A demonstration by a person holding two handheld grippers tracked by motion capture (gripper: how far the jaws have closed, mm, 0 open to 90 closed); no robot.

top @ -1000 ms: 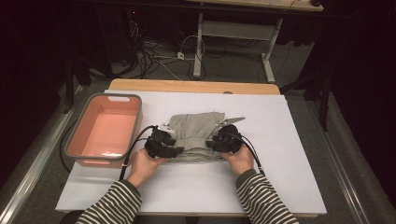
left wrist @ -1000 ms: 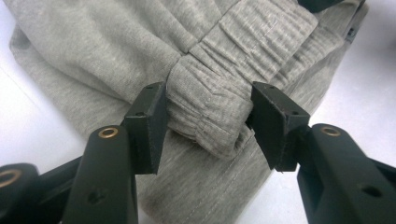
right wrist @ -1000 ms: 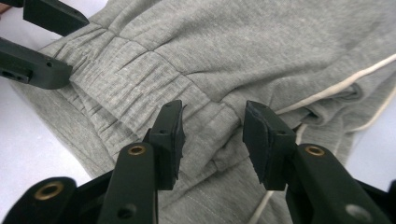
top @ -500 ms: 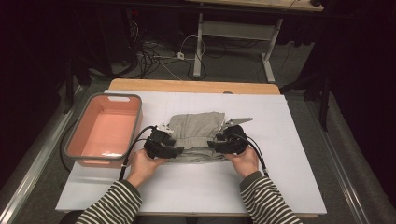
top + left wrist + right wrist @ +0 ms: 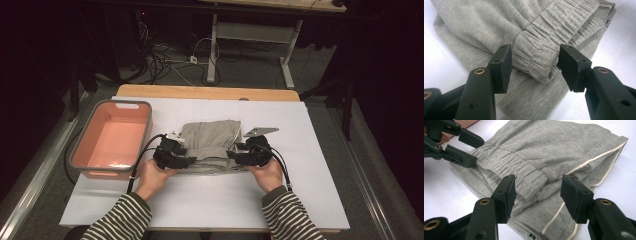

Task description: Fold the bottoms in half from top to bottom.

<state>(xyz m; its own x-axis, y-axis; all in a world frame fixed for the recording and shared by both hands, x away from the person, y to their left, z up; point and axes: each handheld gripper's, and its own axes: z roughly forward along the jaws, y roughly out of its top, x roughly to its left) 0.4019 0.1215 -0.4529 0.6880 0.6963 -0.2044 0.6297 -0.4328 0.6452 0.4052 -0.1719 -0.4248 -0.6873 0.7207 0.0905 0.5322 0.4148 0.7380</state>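
High view: grey sweatpants (image 5: 210,145), folded, are seen mid-desk, just right of the pink tub (image 5: 111,141); left tongs (image 5: 186,161) and right tongs (image 5: 235,155) are set at the garment's near corners. Left gripper view: the left tongs (image 5: 535,65) stand apart around the gathered waistband fold, unclamped. Right gripper view: the right tongs (image 5: 537,195), jaws just opened, straddle a folded edge, not pinched. Both layers should be caught evenly before lifting. Fabric: soft ribbed knit, cream piping.

Dim, dark surroundings — bright, evenly lit close-ups, slightly soft.
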